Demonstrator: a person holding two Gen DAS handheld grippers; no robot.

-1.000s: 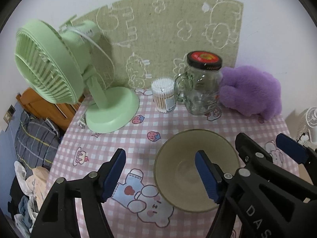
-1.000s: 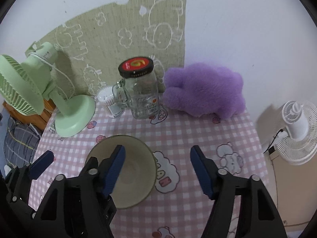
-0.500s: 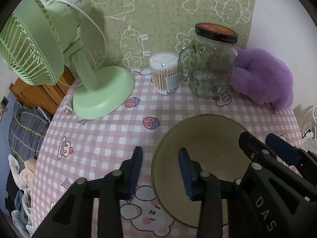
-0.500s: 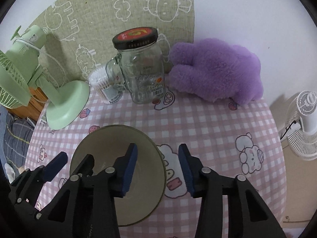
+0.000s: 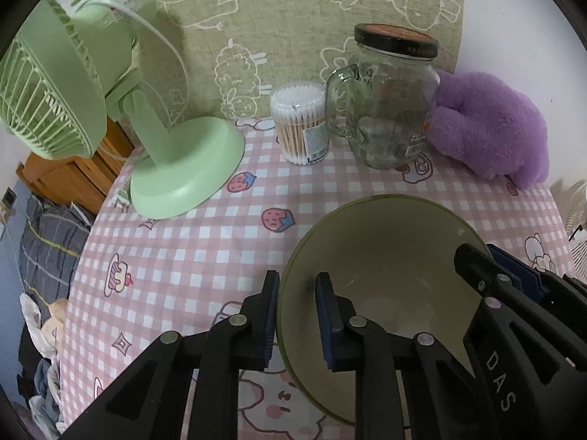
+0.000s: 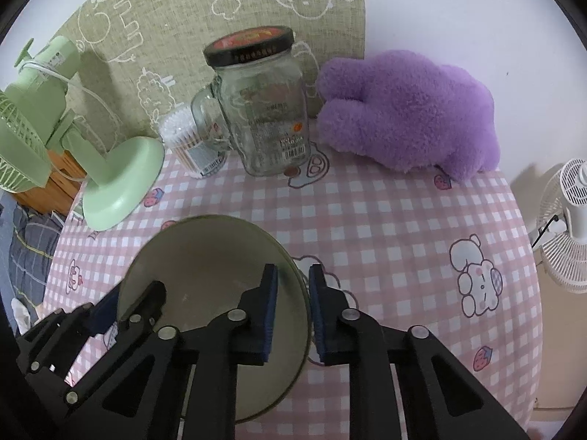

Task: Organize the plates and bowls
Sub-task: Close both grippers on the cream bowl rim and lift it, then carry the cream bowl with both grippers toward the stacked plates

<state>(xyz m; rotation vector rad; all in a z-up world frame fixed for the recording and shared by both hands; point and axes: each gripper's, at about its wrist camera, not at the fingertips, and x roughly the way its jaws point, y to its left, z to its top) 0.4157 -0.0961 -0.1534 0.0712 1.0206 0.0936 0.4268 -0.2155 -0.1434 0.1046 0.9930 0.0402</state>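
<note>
An olive-green bowl [image 5: 381, 249] with a pale inside sits on the pink checked tablecloth [image 5: 190, 256]. My left gripper [image 5: 295, 315] is shut on the bowl's left rim, one finger outside and one inside. My right gripper [image 6: 291, 304] is shut on the right rim of the same bowl [image 6: 205, 256]. Each gripper shows in the other's view, at the opposite rim. The bowl's underside is hidden.
A green desk fan [image 5: 110, 110] stands at the back left. A cotton-swab tub [image 5: 301, 124], a glass jar mug with a black lid [image 5: 389, 102] and a purple plush toy [image 5: 491, 128] line the back wall. A white fan [image 6: 568, 227] stands off the table's right edge.
Both grippers moved forward and down to the bowl and closed from wide open onto its opposite rims. The bowl now appears larger and nearer in both views.
</note>
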